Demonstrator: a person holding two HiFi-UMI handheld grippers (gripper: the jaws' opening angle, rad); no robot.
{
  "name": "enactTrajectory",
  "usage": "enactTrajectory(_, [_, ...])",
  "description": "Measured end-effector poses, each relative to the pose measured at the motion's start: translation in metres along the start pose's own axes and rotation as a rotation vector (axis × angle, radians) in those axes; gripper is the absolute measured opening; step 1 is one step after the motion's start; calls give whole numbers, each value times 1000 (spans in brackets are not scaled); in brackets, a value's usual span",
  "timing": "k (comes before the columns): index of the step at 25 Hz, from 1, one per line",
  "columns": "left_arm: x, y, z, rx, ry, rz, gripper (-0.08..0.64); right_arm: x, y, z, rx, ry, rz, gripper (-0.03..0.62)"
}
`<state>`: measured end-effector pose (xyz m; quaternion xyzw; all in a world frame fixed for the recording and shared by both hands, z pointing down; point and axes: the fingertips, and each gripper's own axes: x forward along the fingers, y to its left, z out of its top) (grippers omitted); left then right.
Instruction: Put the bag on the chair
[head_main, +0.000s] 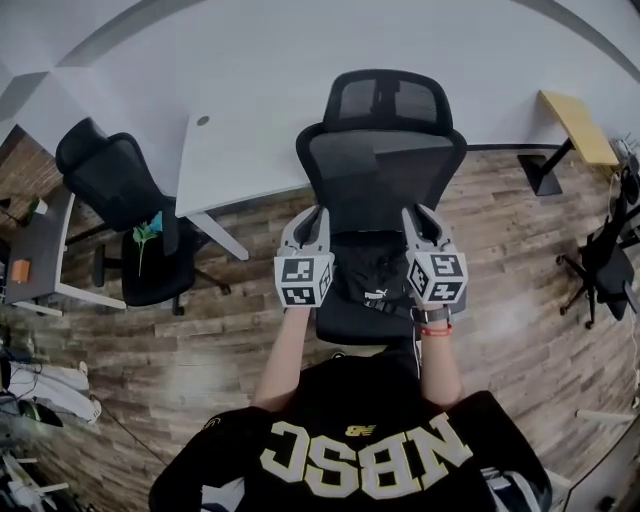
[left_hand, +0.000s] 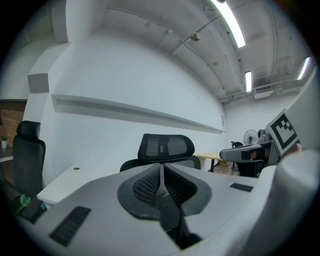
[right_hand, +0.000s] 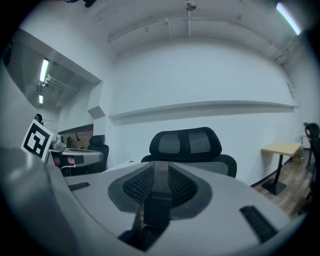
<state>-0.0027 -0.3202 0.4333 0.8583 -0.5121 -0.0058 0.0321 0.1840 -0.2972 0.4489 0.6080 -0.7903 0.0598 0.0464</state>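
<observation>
Left gripper (head_main: 312, 214), right gripper (head_main: 419, 213) — both apparently clamped.

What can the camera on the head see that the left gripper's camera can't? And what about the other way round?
Only the head view shows the black bag itself, over the chair's seat, and the person's black shirt with big letters. Only the left gripper view shows the ceiling lights, a fan and, up close, the left gripper pinching a thin black strap. Both show the chair with its mesh headrest, the white table and the right gripper.
</observation>
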Motion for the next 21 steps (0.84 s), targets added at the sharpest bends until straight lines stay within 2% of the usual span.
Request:
enactTrajectory(5, [-5, -17, -5, 6, 8, -36, 27, -12, 0, -5, 30, 5, -8, 9])
enactTrajectory(12, [-12, -32, -4, 17, -11, -71, 20, -22, 5, 2, 6, -12, -5, 9])
enactTrajectory(21, [-10, -30, -7, -3, -8, -75, 20, -24, 7, -3, 0, -1, 5, 9])
